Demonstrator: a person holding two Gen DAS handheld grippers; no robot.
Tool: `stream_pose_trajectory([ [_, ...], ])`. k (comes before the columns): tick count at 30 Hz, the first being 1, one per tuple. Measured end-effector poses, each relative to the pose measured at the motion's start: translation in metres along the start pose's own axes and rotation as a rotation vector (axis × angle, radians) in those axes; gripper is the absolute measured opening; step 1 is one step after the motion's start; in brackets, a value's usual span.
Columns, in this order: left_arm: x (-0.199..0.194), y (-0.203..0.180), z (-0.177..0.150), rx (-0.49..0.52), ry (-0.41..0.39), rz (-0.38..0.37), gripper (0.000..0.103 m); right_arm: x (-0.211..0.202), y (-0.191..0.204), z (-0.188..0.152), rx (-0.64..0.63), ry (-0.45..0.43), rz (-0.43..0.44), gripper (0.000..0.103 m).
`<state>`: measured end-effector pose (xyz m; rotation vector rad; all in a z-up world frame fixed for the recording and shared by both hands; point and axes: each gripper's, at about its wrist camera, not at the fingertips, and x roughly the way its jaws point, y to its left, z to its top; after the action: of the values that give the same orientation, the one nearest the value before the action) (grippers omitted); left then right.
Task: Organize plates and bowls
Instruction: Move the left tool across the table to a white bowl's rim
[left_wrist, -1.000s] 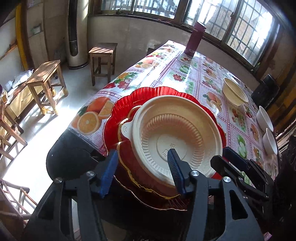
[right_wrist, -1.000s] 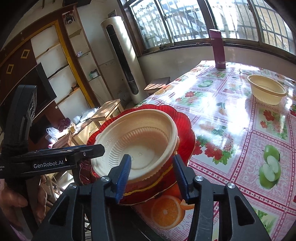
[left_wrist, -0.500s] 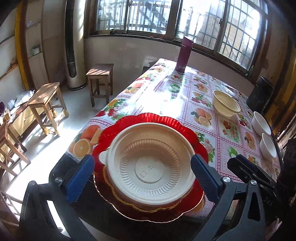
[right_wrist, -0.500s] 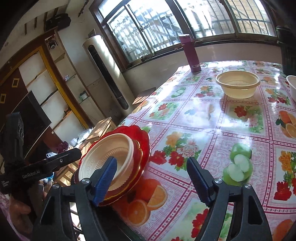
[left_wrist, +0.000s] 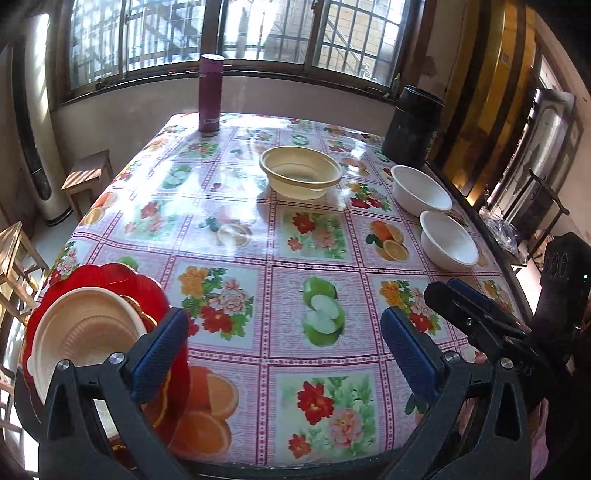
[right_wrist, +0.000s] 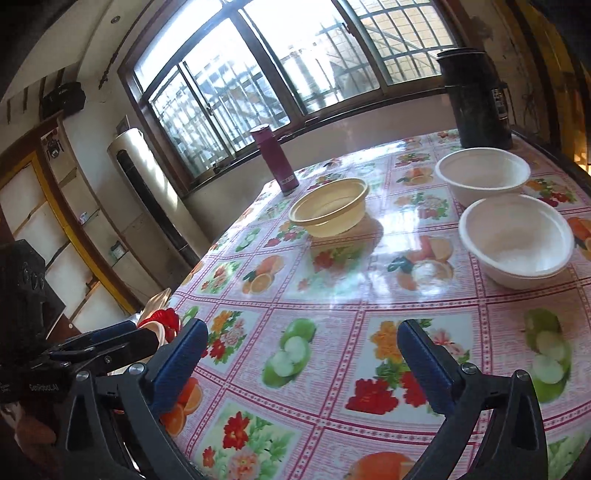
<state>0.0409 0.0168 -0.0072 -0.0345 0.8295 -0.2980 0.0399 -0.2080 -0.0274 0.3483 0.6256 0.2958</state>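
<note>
My left gripper (left_wrist: 284, 343) is spread fully wide with nothing between its blue pads; my right gripper (right_wrist: 301, 354) has just been opening and now also stands wide and empty. Both hover over the near part of the fruit-print tablecloth (left_wrist: 295, 258). At the tablecloth's near left corner sits the stack: a cream plastic bowl (left_wrist: 81, 332) on red scalloped plates (left_wrist: 155, 295), partly behind my left pad. Toward the tablecloth's far middle rests a yellow bowl (left_wrist: 300, 171). Along its right edge stand 2 white bowls (left_wrist: 448, 238), side by side. A maroon flask (left_wrist: 210, 92) stands at the far left corner, a black cylinder (left_wrist: 412, 125) at the far right.
</note>
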Motion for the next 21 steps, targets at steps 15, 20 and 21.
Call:
stream_pose_trajectory([
  [15, 0.022, -0.12, 0.025, 0.232, 0.029, -0.122, 0.103, -0.091, -0.118, 0.022, 0.177, -0.183, -0.23, 0.103],
  [20, 0.022, -0.145, 0.031, 0.284, 0.021, -0.153, 0.103, -0.104, -0.13, 0.022, 0.198, -0.197, -0.252, 0.103],
  [21, 0.023, -0.15, 0.032, 0.293, 0.022, -0.158, 0.103, -0.106, -0.132, 0.022, 0.202, -0.198, -0.257, 0.103],
])
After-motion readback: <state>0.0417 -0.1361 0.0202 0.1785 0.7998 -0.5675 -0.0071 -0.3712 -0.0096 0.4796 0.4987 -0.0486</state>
